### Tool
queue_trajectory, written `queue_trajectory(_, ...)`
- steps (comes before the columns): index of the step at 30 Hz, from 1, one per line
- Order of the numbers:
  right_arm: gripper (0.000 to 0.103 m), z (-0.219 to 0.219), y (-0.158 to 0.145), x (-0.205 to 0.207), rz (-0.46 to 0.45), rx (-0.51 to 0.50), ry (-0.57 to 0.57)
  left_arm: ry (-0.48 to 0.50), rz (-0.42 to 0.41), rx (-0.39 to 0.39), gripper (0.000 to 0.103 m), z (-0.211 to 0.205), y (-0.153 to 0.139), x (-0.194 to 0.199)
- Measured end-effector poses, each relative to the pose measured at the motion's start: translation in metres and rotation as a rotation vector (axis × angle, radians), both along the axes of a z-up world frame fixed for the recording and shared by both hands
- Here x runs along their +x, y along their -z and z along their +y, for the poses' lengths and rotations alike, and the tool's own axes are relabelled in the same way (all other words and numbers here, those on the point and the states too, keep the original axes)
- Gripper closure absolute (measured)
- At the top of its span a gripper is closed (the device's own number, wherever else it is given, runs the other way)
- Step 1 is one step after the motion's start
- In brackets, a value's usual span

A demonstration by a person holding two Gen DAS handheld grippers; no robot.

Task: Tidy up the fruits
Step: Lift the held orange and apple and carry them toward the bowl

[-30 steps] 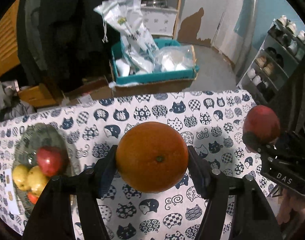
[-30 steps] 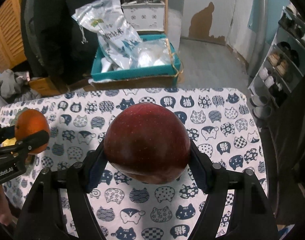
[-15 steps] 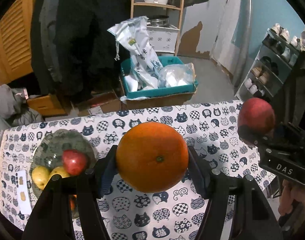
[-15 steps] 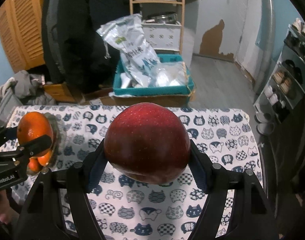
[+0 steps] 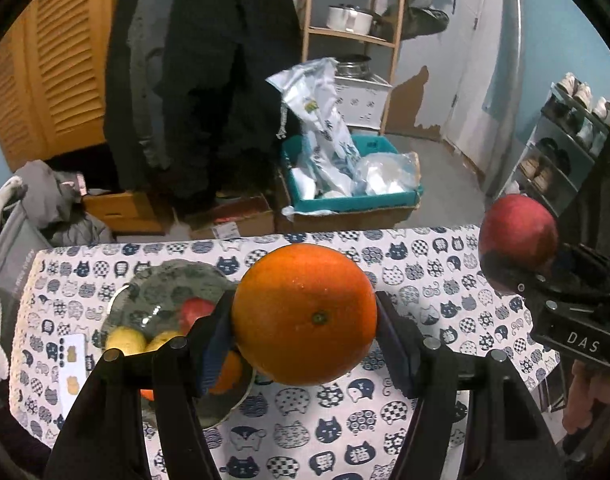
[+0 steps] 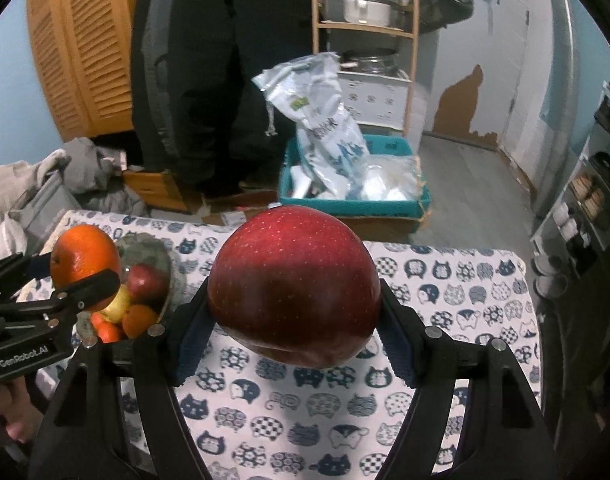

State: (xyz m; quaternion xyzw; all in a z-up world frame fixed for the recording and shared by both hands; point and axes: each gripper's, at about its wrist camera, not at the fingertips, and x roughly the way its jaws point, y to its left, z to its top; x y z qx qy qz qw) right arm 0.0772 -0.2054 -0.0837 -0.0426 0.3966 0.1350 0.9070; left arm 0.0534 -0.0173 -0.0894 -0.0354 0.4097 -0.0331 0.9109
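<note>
Left wrist view: left gripper [image 5: 305,316] jaws tight around orange [image 5: 303,314], right gripper [image 6: 295,300] around apple [image 6: 293,284].

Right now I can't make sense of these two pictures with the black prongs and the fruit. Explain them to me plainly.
A person holds a hand-held gripper in each hand, with a wide-angle camera looking along its fingers. The left view shows the left gripper clamped on an orange; the right view shows the right gripper clamped on a red apple. Both are held above a table with a cat-print cloth. On the cloth's left side sits a glass bowl of fruit.
</note>
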Motion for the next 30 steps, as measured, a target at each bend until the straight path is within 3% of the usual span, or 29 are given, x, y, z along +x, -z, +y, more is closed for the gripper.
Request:
queue_trajectory(15,0.028,0.063,0.005,0.013,0.023,0.030,-0.088,-0.113,0.006,-0.015,0.035,0.065,0.007,-0.007)
queue_trajectory(30,0.028,0.149,0.026,0.035,0.059,0.042,-0.212,-0.217,0.074,-0.024,0.035,0.136,0.044,0.002)
